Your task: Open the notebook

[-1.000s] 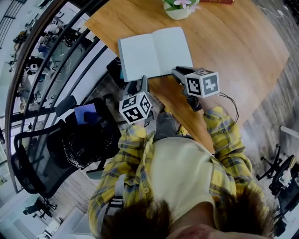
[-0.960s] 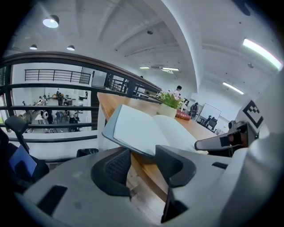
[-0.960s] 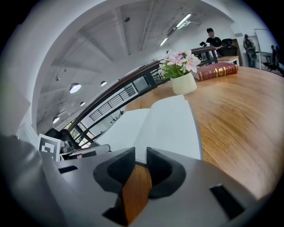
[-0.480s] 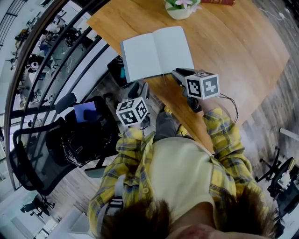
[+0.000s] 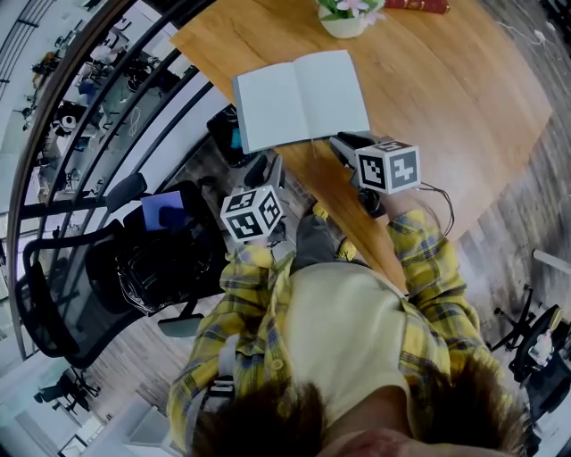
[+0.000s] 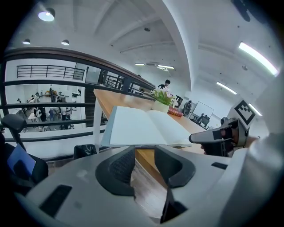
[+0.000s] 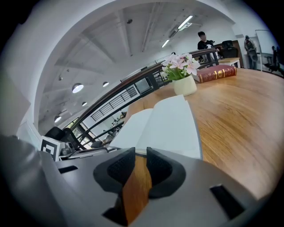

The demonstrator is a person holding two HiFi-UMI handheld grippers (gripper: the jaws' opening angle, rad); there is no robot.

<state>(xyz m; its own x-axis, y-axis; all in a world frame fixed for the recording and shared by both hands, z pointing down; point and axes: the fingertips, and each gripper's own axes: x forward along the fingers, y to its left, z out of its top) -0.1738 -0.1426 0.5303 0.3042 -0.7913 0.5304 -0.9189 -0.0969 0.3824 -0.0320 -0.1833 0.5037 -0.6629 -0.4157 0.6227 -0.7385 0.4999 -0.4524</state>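
The notebook [image 5: 302,98] lies open and flat on the wooden table [image 5: 446,80], white pages up, its left page over the table's edge. My left gripper [image 5: 268,168] hangs off the table's near edge, just below the notebook's left page [image 6: 142,126]. Its jaws [image 6: 144,153] are closing slightly, still wide, with nothing between them. My right gripper [image 5: 343,143] rests over the table just short of the right page [image 7: 164,124]. It [image 7: 140,157] is open, and only bare wood shows in the gap.
A white pot of flowers [image 5: 343,16] and a red book [image 5: 415,4] stand at the table's far side. Left of the table run a dark railing [image 5: 107,89] and an office chair [image 5: 80,294] on the floor.
My left gripper has drawn back a little from the notebook's near edge. The notebook and my right gripper have stayed put.
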